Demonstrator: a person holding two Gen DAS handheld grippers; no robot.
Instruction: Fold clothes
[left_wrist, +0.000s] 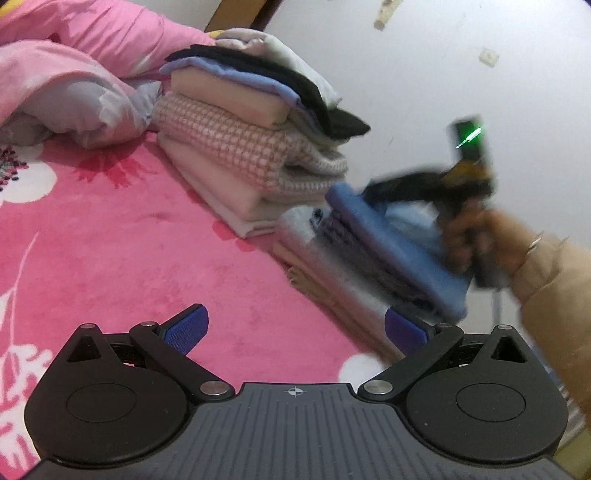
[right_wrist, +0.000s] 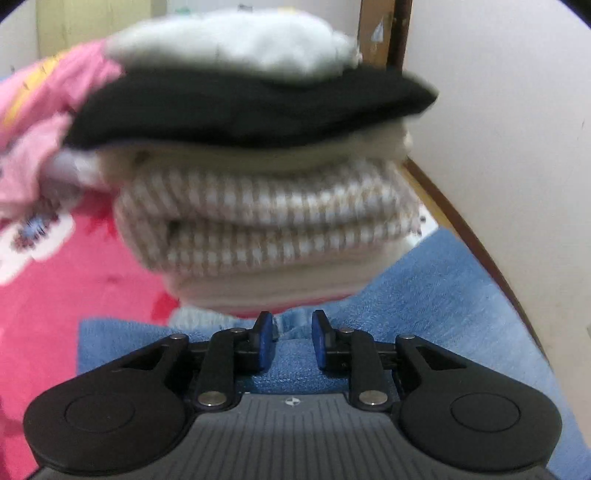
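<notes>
Folded clothes stacked on pink bedspread (left_wrist: 129, 240).
Left claw (left_wrist: 293, 328) wide apart, empty; right claw (right_wrist: 292, 341) slightly apart over blue towel (right_wrist: 424, 295).

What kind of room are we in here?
Probably a bedroom: a pink floral bedspread, a rumpled pink quilt and a stack of folded clothes on it, beside a plain wall.

Folded clothes stack (left_wrist: 255, 122) (bed (left_wrist: 129, 240)).
</notes>
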